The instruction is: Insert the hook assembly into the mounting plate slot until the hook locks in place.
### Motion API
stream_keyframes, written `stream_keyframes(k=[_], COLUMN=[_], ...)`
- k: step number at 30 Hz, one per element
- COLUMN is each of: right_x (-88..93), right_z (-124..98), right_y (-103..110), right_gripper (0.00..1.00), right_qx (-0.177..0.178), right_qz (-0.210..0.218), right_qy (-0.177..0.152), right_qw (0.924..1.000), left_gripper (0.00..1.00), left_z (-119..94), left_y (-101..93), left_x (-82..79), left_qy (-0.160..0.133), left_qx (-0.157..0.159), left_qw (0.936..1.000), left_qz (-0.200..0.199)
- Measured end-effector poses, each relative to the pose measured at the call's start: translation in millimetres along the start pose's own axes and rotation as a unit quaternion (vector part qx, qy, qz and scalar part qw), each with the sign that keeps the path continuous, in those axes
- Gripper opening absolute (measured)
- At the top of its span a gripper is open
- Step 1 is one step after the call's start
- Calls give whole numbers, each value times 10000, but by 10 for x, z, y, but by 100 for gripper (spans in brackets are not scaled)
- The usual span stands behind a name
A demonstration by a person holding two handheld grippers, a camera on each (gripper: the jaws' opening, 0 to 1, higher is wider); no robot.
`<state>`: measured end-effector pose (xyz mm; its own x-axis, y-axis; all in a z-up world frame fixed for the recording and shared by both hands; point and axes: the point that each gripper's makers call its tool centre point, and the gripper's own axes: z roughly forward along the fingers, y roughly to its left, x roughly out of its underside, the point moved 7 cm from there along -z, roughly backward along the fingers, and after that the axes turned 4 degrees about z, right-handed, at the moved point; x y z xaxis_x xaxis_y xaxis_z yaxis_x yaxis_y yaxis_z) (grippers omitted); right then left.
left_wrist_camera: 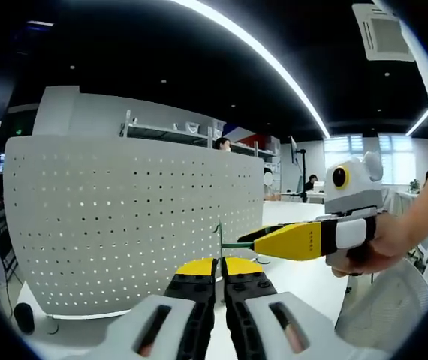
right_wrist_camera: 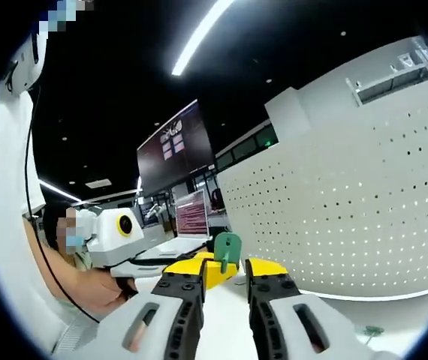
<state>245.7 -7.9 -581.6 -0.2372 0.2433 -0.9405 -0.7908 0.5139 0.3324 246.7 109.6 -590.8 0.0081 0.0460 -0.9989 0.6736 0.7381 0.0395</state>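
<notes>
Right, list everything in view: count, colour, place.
perforated panel: one, white, upright on the table beyond the jaws
green hook: one, at the gripper tips, in front of the panel
small green piece: one, on the table near the panel's foot; too small to identify
round object: one, black, on the table by the panel's corner
screens: two, lit, in the background
table: one, white
left gripper: one, yellow-tipped, jaws shut on the hook
right gripper: one, yellow-tipped, meeting the left at the hook; grip unclear
hand: one, holding the right gripper
</notes>
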Motion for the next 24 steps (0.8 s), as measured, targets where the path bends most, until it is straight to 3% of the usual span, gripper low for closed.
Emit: stream_keyframes(k=[14, 16, 24], right_x=[-15, 15, 2], right_z=[74, 95, 116], right_y=[-3, 24, -13], right_gripper=[6, 5, 3], right_qx=[73, 16, 122], right_qz=[77, 150, 116], right_qy=[-165, -37, -115], right_qw=[9998, 9999, 9998], left_gripper=[2, 2, 2], left_z=[25, 27, 26], left_y=[-30, -30, -35], left_x=[-41, -51, -39], left_qy=[-10, -25, -32], left_qx=[35, 32, 23], left_qw=[9999, 9999, 10000], left_qz=[114, 109, 88])
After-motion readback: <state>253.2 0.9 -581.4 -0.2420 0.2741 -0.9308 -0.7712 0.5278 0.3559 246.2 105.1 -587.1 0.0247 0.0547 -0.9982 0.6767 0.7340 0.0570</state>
